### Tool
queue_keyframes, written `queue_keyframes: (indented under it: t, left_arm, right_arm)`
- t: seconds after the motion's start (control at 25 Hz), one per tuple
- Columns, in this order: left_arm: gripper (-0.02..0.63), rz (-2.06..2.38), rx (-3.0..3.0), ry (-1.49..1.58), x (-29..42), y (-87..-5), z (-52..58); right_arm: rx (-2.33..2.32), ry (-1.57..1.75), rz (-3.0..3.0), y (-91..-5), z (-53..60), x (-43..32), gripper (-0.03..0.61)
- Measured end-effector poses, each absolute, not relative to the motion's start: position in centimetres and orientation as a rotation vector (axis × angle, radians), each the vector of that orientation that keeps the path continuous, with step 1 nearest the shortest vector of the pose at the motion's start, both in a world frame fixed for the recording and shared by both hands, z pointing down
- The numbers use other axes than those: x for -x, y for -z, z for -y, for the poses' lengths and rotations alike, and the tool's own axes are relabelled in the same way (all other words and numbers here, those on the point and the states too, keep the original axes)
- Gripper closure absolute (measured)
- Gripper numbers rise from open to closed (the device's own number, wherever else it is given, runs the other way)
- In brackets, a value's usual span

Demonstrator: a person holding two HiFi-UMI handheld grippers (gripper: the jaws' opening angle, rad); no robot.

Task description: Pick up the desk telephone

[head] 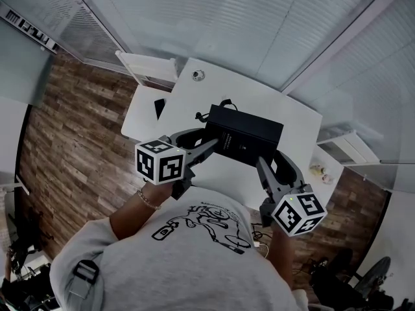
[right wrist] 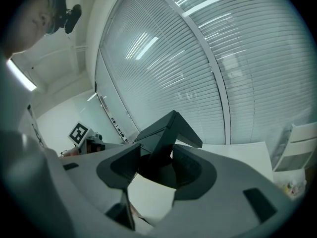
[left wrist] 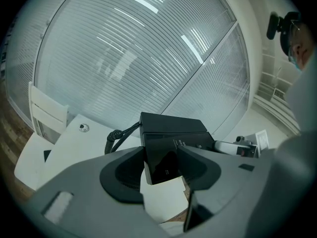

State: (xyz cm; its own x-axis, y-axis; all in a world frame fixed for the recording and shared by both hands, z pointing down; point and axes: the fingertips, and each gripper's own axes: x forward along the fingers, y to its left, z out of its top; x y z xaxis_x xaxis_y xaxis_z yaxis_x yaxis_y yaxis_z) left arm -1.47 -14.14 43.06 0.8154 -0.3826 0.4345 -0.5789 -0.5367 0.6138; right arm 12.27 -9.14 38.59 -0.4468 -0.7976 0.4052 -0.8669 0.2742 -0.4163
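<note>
Left gripper (head: 204, 142) and right gripper (head: 262, 164) each clamp the desk telephone (head: 243, 135); its coiled cord (left wrist: 115, 139) shows in left gripper view, not right.

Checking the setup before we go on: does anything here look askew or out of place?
The desk telephone is askew, one corner tipped up, pinched between the left gripper and right gripper over the white table. Nothing else stands out.

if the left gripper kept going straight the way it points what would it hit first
The desk telephone: its near corner sits between the tongs of the left gripper, which seem to clamp it.
</note>
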Motion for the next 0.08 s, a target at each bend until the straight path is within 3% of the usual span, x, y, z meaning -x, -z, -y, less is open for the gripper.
queue_keyframes:
  t: [0.08]
  left_arm:
    - [0.411,0.703,-2.199,-0.315,1.39,-43.12,13.93]
  right_arm:
    - [-1.585,-0.909,2.413,-38.63,8.95,-12.35,0.382]
